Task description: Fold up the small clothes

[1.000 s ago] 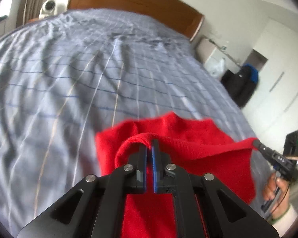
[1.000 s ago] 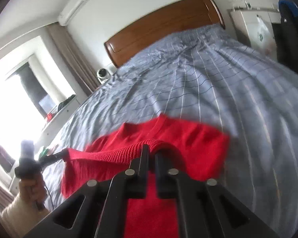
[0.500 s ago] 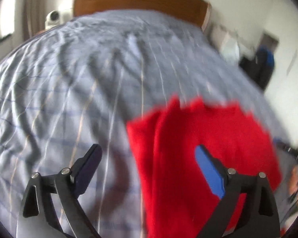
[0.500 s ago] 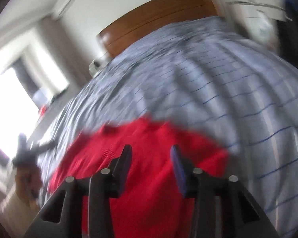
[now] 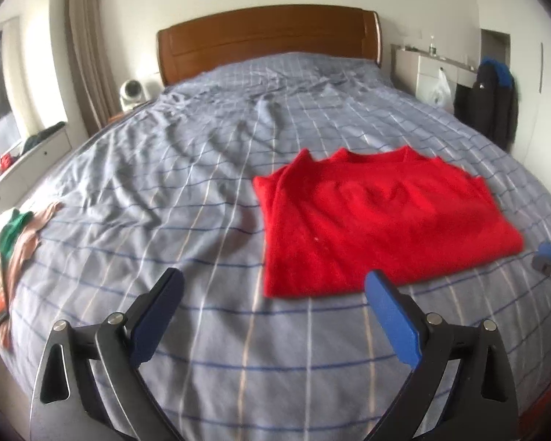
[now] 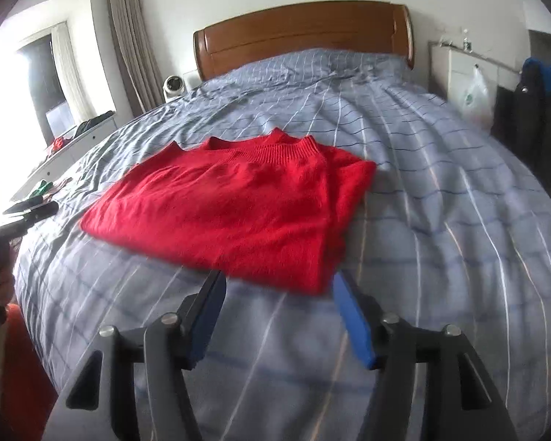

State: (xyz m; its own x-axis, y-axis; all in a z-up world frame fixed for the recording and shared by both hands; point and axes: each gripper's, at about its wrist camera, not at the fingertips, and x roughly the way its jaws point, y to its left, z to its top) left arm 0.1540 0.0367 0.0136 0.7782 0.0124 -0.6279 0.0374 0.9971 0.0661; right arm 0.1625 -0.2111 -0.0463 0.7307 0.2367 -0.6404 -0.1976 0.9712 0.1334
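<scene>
A home bedroom: bed, wooden headboard, curtains.

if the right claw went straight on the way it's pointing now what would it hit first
Most likely the near edge of the folded red knitted sweater, which lies just past the open right claw on the blue-grey checked bedsheet. Depth is unclear; tilted downward, it could touch the sheet first.

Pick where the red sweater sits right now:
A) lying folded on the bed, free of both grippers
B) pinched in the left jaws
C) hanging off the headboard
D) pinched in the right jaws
A: the red sweater lies folded flat on the checked bedsheet, while the left gripper and right gripper both have their jaws spread, having just been opening, with nothing between them.
</scene>
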